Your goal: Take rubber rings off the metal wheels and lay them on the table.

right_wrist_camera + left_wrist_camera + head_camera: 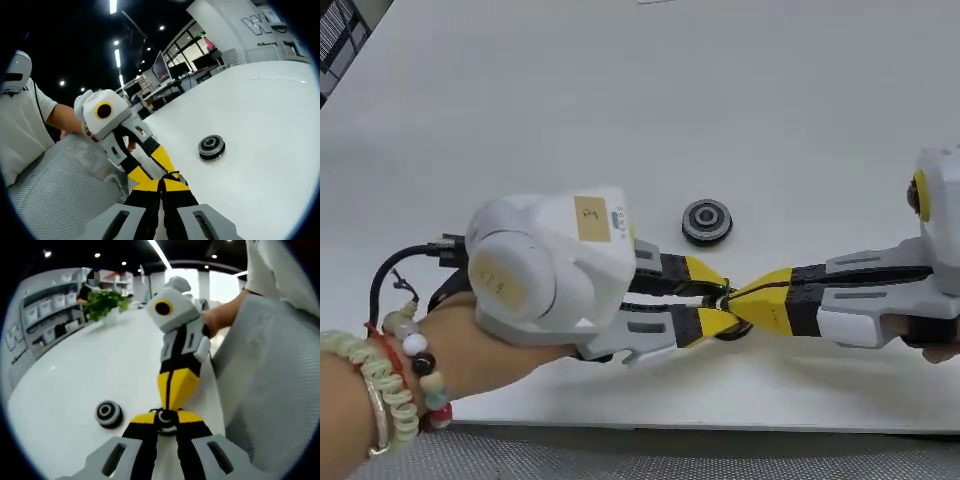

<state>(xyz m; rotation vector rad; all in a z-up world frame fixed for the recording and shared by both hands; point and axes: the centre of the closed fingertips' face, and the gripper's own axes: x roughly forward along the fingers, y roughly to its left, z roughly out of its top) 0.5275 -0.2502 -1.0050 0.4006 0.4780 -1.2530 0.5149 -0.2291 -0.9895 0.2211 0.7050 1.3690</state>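
A metal wheel with a black rubber ring [731,331] is held just above the table's near edge, between the yellow jaws of my left gripper [720,305], which is shut on it. In the left gripper view that wheel [166,421] sits between the tips. My right gripper [738,300] comes in from the right with its tips pinched together on the ring's edge [173,175]. A second wheel [707,221] with its ring on lies flat on the white table [620,100], just beyond the grippers; it is also the wheel [109,413] and the wheel [211,147].
The table's front edge [650,425] runs right under the grippers, with grey mesh fabric [620,455] below it. A black cable [395,265] trails from the left gripper. A potted plant [102,302] and shelves stand far off.
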